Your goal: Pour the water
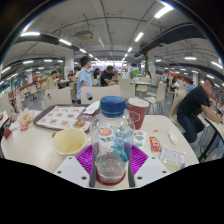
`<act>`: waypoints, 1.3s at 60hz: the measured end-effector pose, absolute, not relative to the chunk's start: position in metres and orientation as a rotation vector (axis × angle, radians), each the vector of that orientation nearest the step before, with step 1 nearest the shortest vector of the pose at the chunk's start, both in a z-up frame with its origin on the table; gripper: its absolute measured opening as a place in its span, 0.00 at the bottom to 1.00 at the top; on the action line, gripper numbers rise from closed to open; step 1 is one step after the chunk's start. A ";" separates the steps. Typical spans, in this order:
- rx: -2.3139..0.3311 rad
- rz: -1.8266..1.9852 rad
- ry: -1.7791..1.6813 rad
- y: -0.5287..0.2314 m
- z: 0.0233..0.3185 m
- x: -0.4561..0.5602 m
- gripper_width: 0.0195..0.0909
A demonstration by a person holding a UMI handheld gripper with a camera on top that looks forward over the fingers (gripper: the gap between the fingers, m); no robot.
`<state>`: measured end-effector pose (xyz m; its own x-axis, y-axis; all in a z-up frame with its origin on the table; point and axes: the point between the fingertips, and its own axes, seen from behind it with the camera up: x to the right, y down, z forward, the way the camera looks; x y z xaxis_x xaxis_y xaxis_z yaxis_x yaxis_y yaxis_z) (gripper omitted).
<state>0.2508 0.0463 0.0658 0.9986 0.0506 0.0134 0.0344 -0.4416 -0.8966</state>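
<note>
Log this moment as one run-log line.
task: pour water | gripper: shut on bottle | bottle: upright, blue cap on | yellow cup: beside bottle | pour: not started

The room is a large hall with a dark ceiling (110,25) fitted with rows of long fluorescent lights (163,11). Light-coloured tables (30,148) and chairs (57,95) fill the floor area. Several people (85,78) stand or sit among the tables.

Bright, even light falls from ceiling strip lights (150,22) overhead. Fisheye distortion bends the room strongly toward its edges. Far figures look soft.
</note>
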 end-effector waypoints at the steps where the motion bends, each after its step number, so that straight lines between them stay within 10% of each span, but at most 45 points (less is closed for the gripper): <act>1: -2.028 0.016 -0.062 0.045 0.066 0.251 0.35; 11: -2.076 -0.010 -0.068 0.041 0.063 0.254 0.53; 19: -2.114 -0.054 -0.101 0.026 0.065 0.254 0.94; 78: -2.240 -0.100 -0.015 -0.169 0.162 0.124 0.92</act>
<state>0.1243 -0.1690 0.1621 0.9967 -0.0241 0.0773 0.0456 -0.6217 -0.7819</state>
